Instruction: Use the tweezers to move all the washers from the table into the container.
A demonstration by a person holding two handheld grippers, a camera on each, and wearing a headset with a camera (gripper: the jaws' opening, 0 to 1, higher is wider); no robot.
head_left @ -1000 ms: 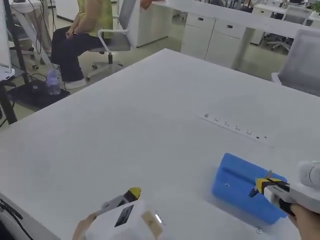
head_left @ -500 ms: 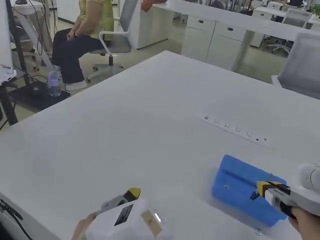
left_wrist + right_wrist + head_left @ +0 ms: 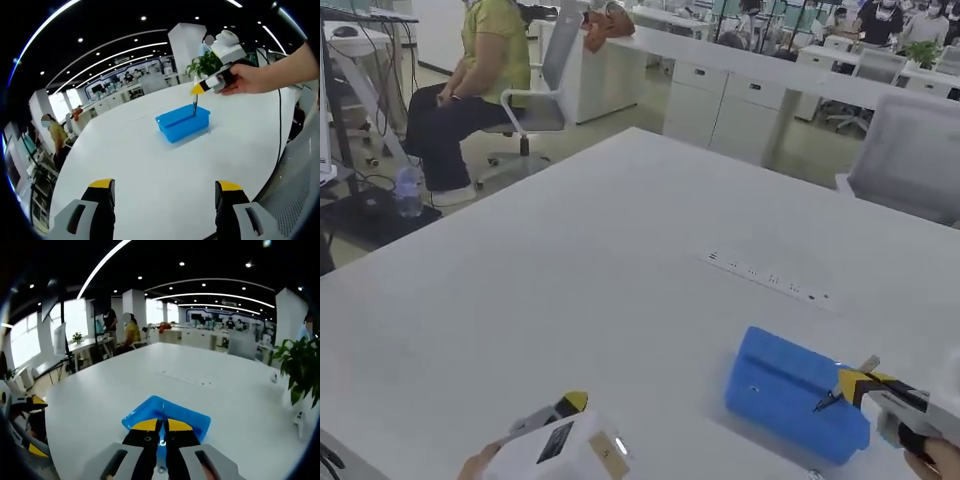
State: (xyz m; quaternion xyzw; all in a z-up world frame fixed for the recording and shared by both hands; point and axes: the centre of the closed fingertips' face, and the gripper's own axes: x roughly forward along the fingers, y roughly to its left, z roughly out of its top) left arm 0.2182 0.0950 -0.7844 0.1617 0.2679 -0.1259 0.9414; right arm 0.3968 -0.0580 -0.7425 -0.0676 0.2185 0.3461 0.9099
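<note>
**Grippers.** Your right gripper had its jaws together, clamped on the tweezers. Their thin dark prongs ran on from its yellow tips and pointed down into the container. Your left gripper had its jaws wide apart, held nothing, and hung low over the white table.

**Position.** The container sat directly ahead of the right gripper and just below its tips. It was well ahead of the left gripper, slightly to that gripper's right.

**Progress.** With the tweezer points inside the container's rim, you appeared to be at the release stage of a transfer. I could not tell whether a washer was between the points. The container's contents could not be counted. The table ahead of the left gripper showed no washer I could make out. A small speck lay on the table just beside the container's near wall, below the right gripper. It may be a washer not yet moved, but it was too small to confirm. I judge the task well along but not certified complete.

**Condition of the container.** It was a shallow, open-topped rectangular tray with rounded corners. It was bright blue, looked like plastic, and lay flat and level on the table.
</note>
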